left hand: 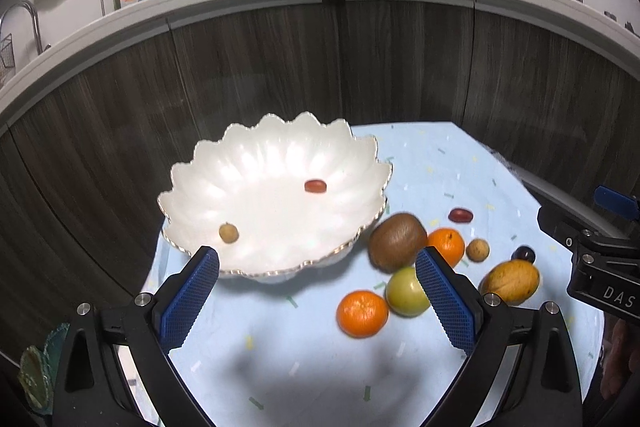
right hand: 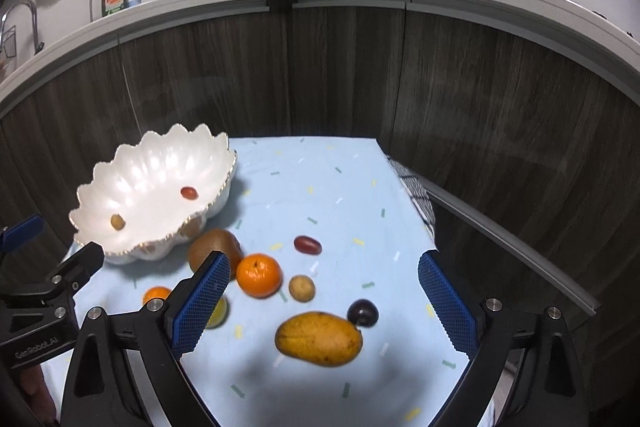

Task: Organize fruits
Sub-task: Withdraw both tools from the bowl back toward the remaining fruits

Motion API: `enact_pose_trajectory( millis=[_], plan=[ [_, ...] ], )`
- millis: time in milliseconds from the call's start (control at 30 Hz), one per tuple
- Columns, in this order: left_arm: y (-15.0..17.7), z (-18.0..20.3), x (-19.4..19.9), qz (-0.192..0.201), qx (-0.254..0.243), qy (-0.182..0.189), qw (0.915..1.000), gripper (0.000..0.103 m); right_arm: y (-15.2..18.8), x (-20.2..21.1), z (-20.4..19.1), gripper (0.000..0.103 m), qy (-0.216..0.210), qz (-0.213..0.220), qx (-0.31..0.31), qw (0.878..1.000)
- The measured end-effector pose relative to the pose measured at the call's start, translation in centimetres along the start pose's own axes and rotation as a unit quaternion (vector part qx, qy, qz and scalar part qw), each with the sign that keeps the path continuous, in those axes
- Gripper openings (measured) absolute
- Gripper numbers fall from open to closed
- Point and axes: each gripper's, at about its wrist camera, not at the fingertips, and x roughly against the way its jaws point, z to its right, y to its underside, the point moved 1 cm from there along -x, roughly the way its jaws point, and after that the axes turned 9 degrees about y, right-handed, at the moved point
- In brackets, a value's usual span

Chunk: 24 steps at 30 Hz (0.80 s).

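Left wrist view. Left hand-held gripper [left hand: 318,279]: released, jaws wide apart, holding nothing, poised over the blue-clothed counter [left hand: 440,163]. Bowl [left hand: 224,163]: white, scalloped, gilt rim, directly ahead and slightly left of the jaws; contains one red date [left hand: 315,185] and one small tan fruit [left hand: 228,232]. Loose fruit lies to the right of the bowl: kiwi [left hand: 396,242] just beside the bowl rim; orange [left hand: 448,245] behind the right finger; green fruit [left hand: 406,291] and a second orange [left hand: 362,313] nearest the jaws, between bowl and right finger. Farther right: mango [left hand: 510,281], a second tan fruit [left hand: 477,249], a second date [left hand: 460,215], plum [left hand: 524,254]. Body of the right hand-held gripper [left hand: 600,267] shows at the right edge.

Right wrist view. Right hand-held gripper [right hand: 324,311]: released, jaws wide, holding nothing. Mango [right hand: 319,338]: just ahead between the fingers, long axis running roughly left to right across the jaw line. Plum [right hand: 362,312] touches or nearly touches its right end. Orange [right hand: 259,275], tan fruit [right hand: 301,288], date [right hand: 307,245] and kiwi [right hand: 208,247] lie beyond. Bowl [right hand: 132,163] stands well to the left.

Judgement: most fruit not yet in the bowl. The mango sits nearer the right gripper; since its length spans the jaws, a turned wrist would likely suit a grasp across its short width.
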Motion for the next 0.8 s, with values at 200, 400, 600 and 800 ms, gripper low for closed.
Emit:
enact_pose_trajectory(
  millis=[200, 400, 600, 800],
  plan=[
    [1.5, 0.2, -1.0, -0.012, -0.001, 0.005, 0.9999, 0.100, 1.5, -0.8, -0.1, 0.096, 0.001, -0.014, 0.003, 1.000],
    [2.7, 0.3, -1.8, -0.019, -0.007, 0.010, 0.9997, 0.100, 2.6, -1.5, -0.3, 0.096, 0.007, -0.024, 0.007, 1.000],
    [3.9, 0.5, -2.7, -0.027, -0.016, 0.015, 0.9994, 0.100, 3.5, -2.3, -0.5, 0.096, 0.011, -0.031, 0.010, 0.999],
    [4.9, 0.4, -4.0, -0.039, -0.022, 0.025, 0.9987, 0.100, 4.3, -3.1, -0.6, 0.096, 0.016, -0.038, 0.013, 0.999]
  ],
)
